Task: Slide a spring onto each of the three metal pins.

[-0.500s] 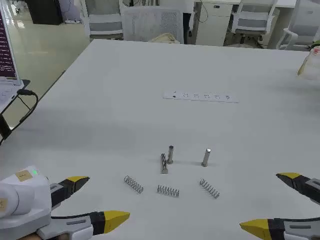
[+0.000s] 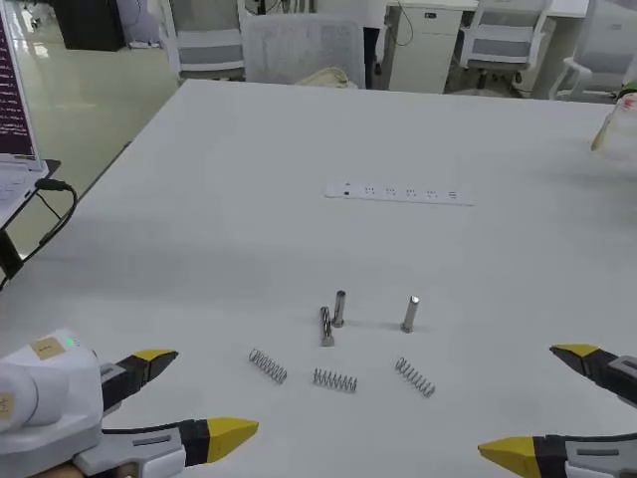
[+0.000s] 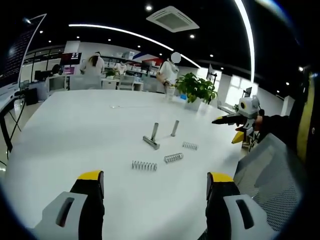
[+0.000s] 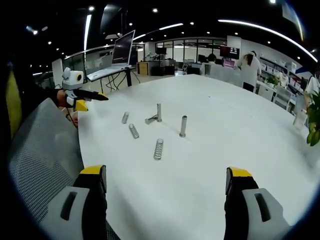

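Observation:
On the white table (image 2: 239, 219) two metal pins stand upright (image 2: 339, 308) (image 2: 410, 313), and a third pin (image 2: 325, 326) lies flat beside the left one. Three loose springs lie in a row just in front of them: left spring (image 2: 267, 365), middle spring (image 2: 334, 380), right spring (image 2: 415, 377). My left gripper (image 2: 194, 393) hovers at the near left, open and holding nothing; its own view has the pins (image 3: 155, 131) and springs (image 3: 144, 165) ahead. At the near right my right gripper (image 2: 537, 400) is open too, facing a spring (image 4: 158, 149) and a pin (image 4: 183, 126).
A white power strip (image 2: 400, 192) lies across the table behind the pins. A laptop (image 2: 12, 119) with a black cable (image 2: 55, 214) sits off the table's left edge. Office chairs (image 2: 304, 45) line the far edge. A pale bag-like object (image 2: 617, 127) rests at the far right.

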### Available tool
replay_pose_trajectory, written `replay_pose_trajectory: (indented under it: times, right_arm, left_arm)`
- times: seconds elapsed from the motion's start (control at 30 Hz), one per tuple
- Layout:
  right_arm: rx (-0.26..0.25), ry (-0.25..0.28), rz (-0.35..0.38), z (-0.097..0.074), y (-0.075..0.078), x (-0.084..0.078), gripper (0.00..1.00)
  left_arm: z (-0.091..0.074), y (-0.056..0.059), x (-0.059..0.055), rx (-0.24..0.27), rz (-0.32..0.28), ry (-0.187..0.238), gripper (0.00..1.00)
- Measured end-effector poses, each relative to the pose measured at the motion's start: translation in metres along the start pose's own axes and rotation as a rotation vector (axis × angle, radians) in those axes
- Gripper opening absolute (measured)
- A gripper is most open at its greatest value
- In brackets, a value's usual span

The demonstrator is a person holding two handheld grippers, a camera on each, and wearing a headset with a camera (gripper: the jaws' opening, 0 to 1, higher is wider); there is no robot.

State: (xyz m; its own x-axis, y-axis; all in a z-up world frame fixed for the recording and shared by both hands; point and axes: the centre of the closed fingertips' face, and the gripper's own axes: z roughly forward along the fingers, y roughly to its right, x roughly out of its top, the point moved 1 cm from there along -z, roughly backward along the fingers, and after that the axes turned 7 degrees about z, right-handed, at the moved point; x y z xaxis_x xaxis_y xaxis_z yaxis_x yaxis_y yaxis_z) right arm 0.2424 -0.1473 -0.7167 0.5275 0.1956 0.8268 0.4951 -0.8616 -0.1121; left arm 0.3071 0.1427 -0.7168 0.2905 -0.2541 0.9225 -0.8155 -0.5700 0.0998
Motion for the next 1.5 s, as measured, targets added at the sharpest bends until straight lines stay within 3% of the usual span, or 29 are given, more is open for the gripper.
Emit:
replay_pose_trajectory:
  times: [1.23,1.5]
  right_arm:
    - [0.005,0.009,-0.002,0.002,-0.0042,0.0047,0.98]
    - [0.013,0.001,0.003,0.0034,-0.0064,-0.0013,0.98]
  left_arm:
    - [-0.001,0.0017,-0.0005,0.007,-0.002,-0.006,0.8]
    - [-0.0034,0.0005,-0.0027,0.014,-0.007,-0.01,0.8]
